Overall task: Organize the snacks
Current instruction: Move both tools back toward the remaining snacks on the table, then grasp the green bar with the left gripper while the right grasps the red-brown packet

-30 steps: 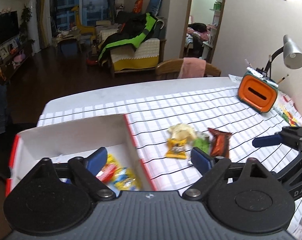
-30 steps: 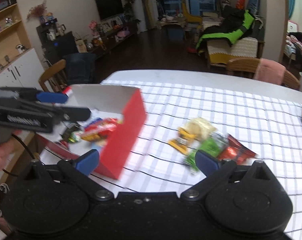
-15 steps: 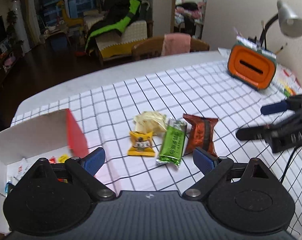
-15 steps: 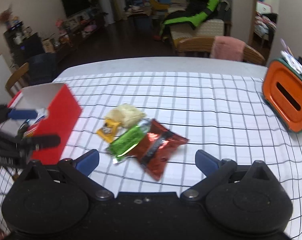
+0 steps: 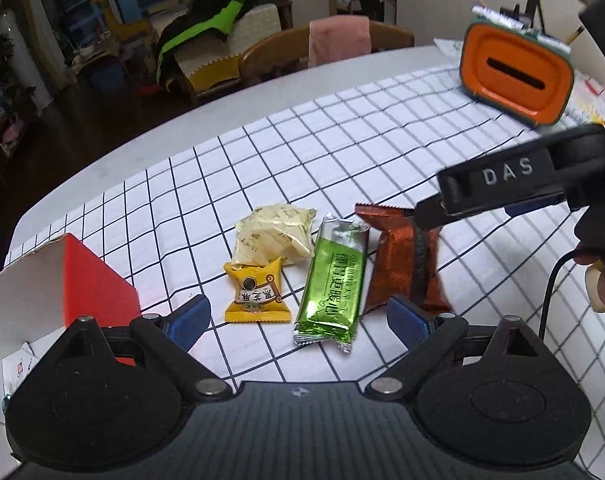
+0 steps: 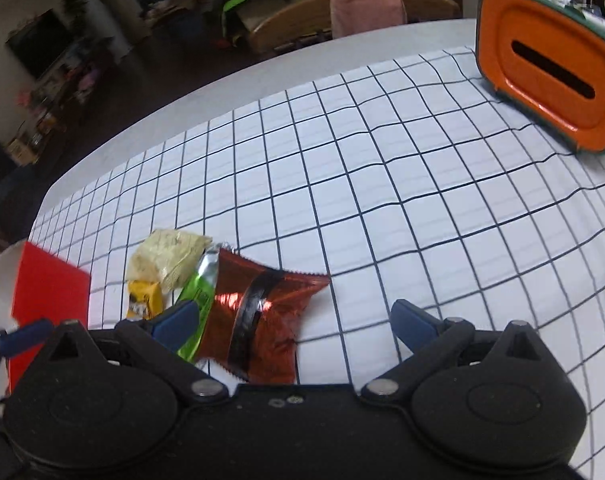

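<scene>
Our left gripper [image 5: 298,322] hangs wide open and empty just above the counter [image 5: 382,140], its 2 blue fingers [image 5: 188,320] spread to either side of the snacks. The yellow candy [image 5: 256,298] and the green bar [image 5: 334,284] lie between them, just ahead of the tips. The cream packet [image 5: 276,236] sits behind the candy, touching it, and the red-brown packet [image 5: 402,264] lies beside the green bar, by the right finger.

Our right gripper [image 6: 294,318] is also wide open with nothing in it. The red-brown packet [image 6: 262,320] lies between its fingers, nearer the left one, with the green bar [image 6: 200,292] partly tucked under its edge. In the left view, this gripper [image 5: 426,216] reaches in over that packet's far end; we cannot tell whether it touches.

The red box [image 5: 94,284] stands to the left of the snacks, near the candy. The orange holder [image 5: 516,76] sits well apart at the far right.
</scene>
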`<control>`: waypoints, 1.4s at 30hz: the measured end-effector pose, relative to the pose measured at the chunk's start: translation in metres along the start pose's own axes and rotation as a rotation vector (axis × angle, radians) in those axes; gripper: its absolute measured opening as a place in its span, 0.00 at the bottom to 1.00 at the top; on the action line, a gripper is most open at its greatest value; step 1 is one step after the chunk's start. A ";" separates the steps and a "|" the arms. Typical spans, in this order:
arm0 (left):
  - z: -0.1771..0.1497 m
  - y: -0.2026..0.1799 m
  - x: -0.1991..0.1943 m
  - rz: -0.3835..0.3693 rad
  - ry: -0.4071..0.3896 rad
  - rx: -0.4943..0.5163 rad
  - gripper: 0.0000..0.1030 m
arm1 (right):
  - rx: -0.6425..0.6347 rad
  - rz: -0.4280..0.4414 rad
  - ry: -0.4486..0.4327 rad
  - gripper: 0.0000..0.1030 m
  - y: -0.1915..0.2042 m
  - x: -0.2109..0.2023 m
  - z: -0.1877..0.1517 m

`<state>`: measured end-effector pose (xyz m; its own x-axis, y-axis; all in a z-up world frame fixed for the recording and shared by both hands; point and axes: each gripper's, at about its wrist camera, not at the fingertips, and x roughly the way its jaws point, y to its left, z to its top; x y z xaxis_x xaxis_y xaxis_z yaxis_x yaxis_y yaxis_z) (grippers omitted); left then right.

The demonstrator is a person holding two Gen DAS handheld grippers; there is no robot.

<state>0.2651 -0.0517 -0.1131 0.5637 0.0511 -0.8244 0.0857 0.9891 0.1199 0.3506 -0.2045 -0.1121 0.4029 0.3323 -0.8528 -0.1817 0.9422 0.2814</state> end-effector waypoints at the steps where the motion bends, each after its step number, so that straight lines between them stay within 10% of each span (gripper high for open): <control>1: 0.001 0.000 0.004 0.004 0.008 0.000 0.93 | 0.000 -0.001 0.009 1.00 0.002 0.005 0.001; 25: 0.007 0.002 0.054 -0.011 0.091 0.041 0.93 | -0.010 -0.142 0.060 0.61 0.028 0.055 -0.005; 42: 0.025 -0.024 0.092 -0.084 0.121 0.072 0.79 | -0.061 -0.045 0.038 0.40 -0.023 0.035 -0.007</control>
<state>0.3353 -0.0737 -0.1783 0.4495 -0.0110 -0.8932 0.1894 0.9784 0.0833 0.3630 -0.2151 -0.1520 0.3779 0.2871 -0.8802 -0.2191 0.9514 0.2163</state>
